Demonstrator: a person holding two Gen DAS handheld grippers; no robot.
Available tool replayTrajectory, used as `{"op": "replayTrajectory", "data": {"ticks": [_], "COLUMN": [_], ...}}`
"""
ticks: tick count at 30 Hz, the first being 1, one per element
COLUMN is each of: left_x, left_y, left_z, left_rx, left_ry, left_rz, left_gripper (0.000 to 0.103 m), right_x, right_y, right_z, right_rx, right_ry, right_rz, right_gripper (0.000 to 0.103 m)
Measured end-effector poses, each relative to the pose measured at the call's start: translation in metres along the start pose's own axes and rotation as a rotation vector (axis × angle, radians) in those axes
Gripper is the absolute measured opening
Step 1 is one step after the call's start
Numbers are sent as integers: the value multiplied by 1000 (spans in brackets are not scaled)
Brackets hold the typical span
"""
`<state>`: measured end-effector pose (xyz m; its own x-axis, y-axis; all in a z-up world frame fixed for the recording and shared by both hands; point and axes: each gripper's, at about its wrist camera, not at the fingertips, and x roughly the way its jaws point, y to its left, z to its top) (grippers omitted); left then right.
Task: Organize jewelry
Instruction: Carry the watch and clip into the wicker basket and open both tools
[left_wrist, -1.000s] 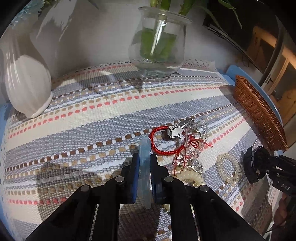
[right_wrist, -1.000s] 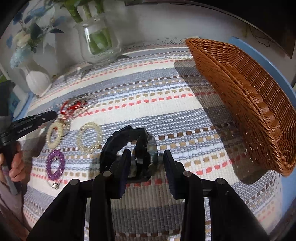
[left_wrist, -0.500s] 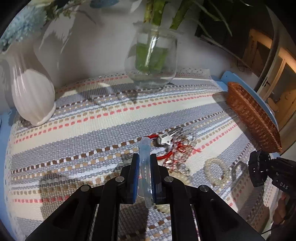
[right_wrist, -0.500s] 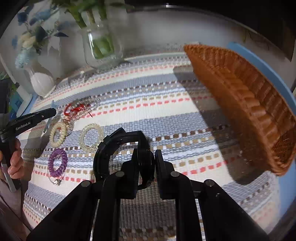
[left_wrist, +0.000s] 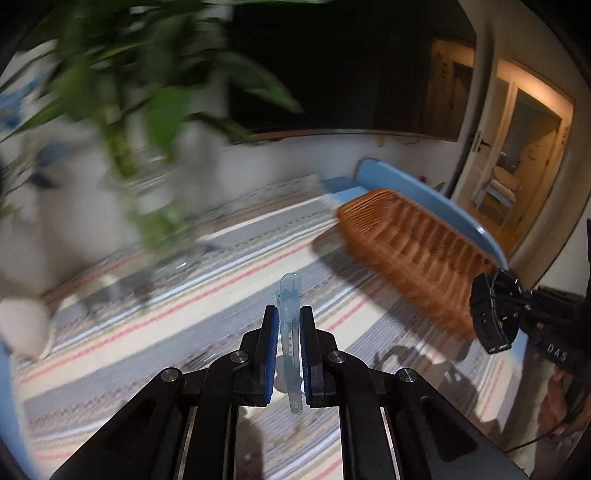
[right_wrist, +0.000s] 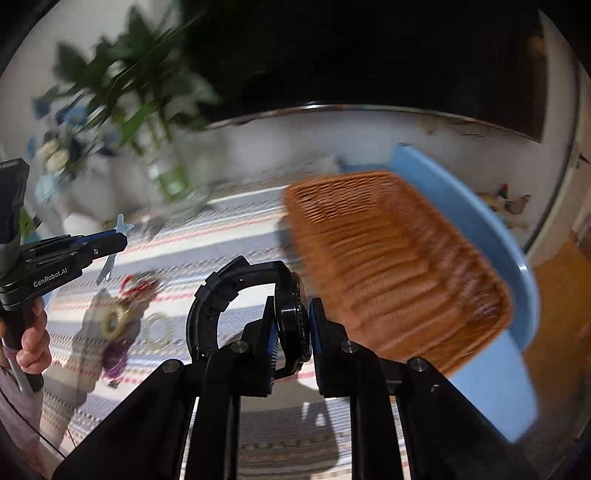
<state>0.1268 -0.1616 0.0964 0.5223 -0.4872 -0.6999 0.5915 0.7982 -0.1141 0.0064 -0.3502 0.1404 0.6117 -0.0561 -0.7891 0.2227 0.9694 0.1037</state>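
Observation:
My left gripper (left_wrist: 288, 314) is shut on a translucent light-blue hair clip (left_wrist: 289, 291), held upright above the striped mat (left_wrist: 166, 325). In the right wrist view my right gripper (right_wrist: 291, 308) is shut on the case of a black watch (right_wrist: 288, 291), whose strap loops out to the left. Both are lifted off the mat. The brown wicker basket (right_wrist: 388, 266) lies just right of the watch. It shows in the left wrist view too, the basket (left_wrist: 413, 243) lying ahead and to the right. The left gripper (right_wrist: 118, 236) with the clip (right_wrist: 109, 266) hangs at far left.
On the mat at lower left lie a red cord (right_wrist: 138, 286), a cream bead bracelet (right_wrist: 112, 321), a clear bead bracelet (right_wrist: 157, 332) and a purple bracelet (right_wrist: 114, 358). A glass vase with a plant (left_wrist: 147, 192) and a white vase (left_wrist: 22, 325) stand behind. The blue table edge (right_wrist: 480, 229) borders the basket.
The right jaws closed on the watch and lifted it off the mat. Both grippers rose and swung toward the basket, the left one still gripping the clip. The views are now blurred.

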Motion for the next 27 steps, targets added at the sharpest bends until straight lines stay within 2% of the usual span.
{"op": "replayTrajectory", "data": {"ticks": [6,11,17,21,24,27], "left_x": [54,111,172,188,195,196], "left_y": [-67,-112,-143,-152,-157,-155], "left_z": [61,80,76,70,68,66], "left_rx": [19,31,47,61,72,62], "left_ry": [30,115,210,244,250,259], "left_rz": [-132,-202,-204,-199,-162,-173], "left_gripper": [11,11,11,11,12,12], "right_x": [12,44,75,87,94,96], "right_y": [-70,-117,-137,-137,-136,-132], "right_z": [20,20,13,12,10,8], "right_rx": [89,157,201,190,185,165], "right_ry": [21,108,194,229,244,247], "right_rz": [-92,-124,-114,-127,-131,-156], "right_gripper": [18,18,18,18,18,18]}}
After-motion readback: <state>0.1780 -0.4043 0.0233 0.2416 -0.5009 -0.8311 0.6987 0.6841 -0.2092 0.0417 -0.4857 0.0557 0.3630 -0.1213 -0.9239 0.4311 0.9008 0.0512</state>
